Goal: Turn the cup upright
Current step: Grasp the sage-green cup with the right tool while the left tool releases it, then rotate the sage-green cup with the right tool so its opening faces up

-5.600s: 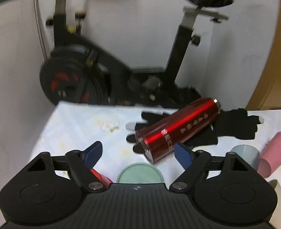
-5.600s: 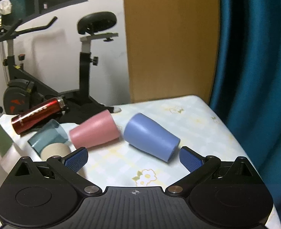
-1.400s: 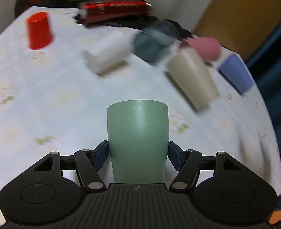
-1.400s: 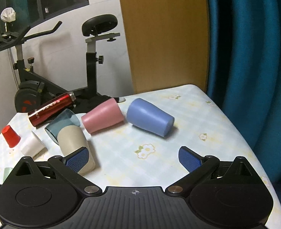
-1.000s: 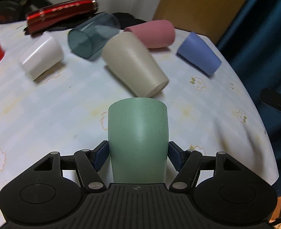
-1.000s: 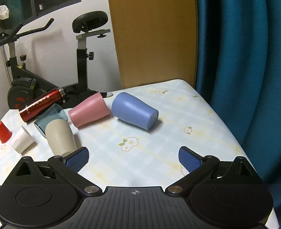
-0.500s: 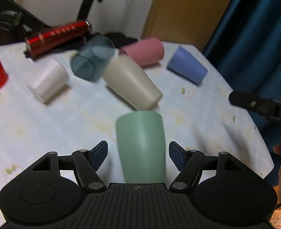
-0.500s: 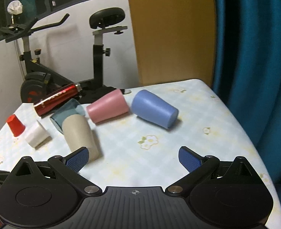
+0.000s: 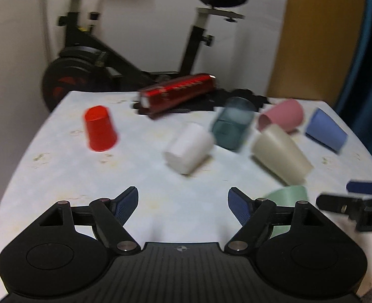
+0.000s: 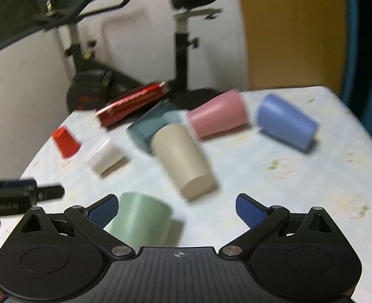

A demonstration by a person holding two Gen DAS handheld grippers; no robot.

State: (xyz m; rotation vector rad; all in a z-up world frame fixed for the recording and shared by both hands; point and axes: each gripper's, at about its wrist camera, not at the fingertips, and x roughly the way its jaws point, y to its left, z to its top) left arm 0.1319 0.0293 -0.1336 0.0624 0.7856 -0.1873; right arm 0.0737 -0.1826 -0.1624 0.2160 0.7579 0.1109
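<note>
The pale green cup (image 10: 141, 221) stands on the table near its front edge, free of both grippers; it also shows in the left wrist view (image 9: 287, 197) behind my left gripper's right finger. My left gripper (image 9: 183, 204) is open and empty, to the left of the green cup. My right gripper (image 10: 177, 209) is open and empty, with the green cup by its left fingertip. A beige cup (image 10: 183, 159) lies on its side just beyond the green one. Both views are blurred.
On the flowered tablecloth (image 9: 59, 176) lie a white cup (image 9: 188, 147), a dark teal cup (image 9: 232, 123), a pink cup (image 9: 283, 116) and a blue cup (image 9: 326, 132). A red cup (image 9: 100, 128) stands mouth down. A red flask (image 9: 178, 93) lies on black gloves at the back. An exercise bike stands behind.
My left gripper has opened, let go of the green cup and swung left away from it. The right gripper has moved in closer to the green cup.
</note>
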